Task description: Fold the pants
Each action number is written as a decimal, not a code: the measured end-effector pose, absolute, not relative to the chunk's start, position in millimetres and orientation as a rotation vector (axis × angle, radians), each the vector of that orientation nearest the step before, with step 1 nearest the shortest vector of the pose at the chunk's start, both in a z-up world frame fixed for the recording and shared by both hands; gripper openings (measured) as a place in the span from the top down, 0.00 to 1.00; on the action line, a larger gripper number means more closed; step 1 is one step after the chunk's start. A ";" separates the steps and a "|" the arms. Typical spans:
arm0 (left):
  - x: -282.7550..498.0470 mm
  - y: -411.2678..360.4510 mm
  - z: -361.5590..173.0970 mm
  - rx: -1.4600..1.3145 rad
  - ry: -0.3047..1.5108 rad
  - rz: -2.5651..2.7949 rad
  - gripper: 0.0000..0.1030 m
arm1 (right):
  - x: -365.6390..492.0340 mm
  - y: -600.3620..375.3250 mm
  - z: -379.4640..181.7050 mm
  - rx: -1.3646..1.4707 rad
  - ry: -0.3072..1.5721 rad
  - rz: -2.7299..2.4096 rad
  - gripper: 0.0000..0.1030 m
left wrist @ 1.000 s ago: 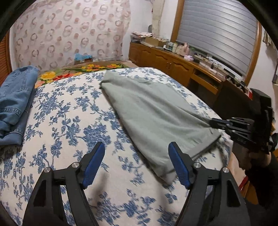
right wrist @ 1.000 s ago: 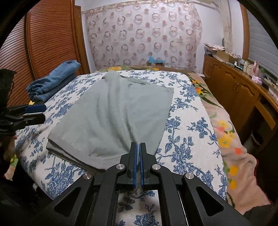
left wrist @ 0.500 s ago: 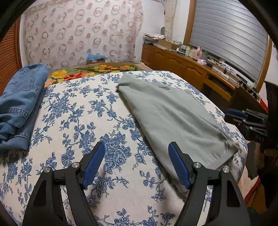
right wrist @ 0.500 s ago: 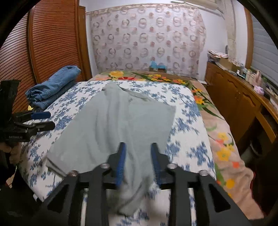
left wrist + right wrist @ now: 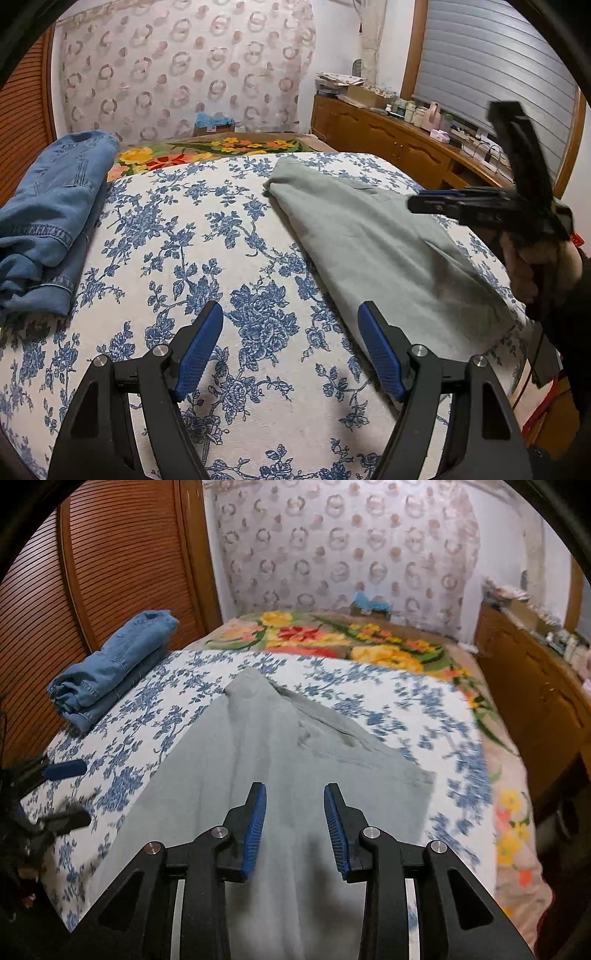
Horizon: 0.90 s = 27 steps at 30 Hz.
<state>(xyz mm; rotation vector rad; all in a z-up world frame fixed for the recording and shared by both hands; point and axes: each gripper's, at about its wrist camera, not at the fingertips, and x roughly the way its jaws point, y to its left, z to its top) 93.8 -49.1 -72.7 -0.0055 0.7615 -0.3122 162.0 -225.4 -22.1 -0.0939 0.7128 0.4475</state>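
Hovering: left gripper [image 5: 290, 347] wide, empty | right gripper [image 5: 294, 825] narrow gap, empty, lower frame over grey pants [image 5: 280, 746] | risk: pinching one layer, skewing fold

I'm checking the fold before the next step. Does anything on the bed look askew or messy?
The grey pants lie diagonally across the floral bedspread, and their far end is rumpled, with a raised ridge. The folded jeans look tidy.

Folded blue jeans [image 5: 48, 221] lie on the floral bedspread [image 5: 177, 258].
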 end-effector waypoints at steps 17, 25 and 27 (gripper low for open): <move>95.9 -49.9 -93.4 0.003 0.809 -0.304 0.26 | 247.6 -189.8 -46.0 -0.035 0.857 0.502 0.96; 90.3 -40.0 -89.9 -0.032 0.780 -0.293 0.26 | 209.6 -167.7 -11.1 -0.037 0.700 0.620 0.99; 89.0 -36.0 -89.7 -0.040 0.782 -0.288 0.26 | 197.4 -158.4 -6.1 -0.055 0.684 0.662 0.99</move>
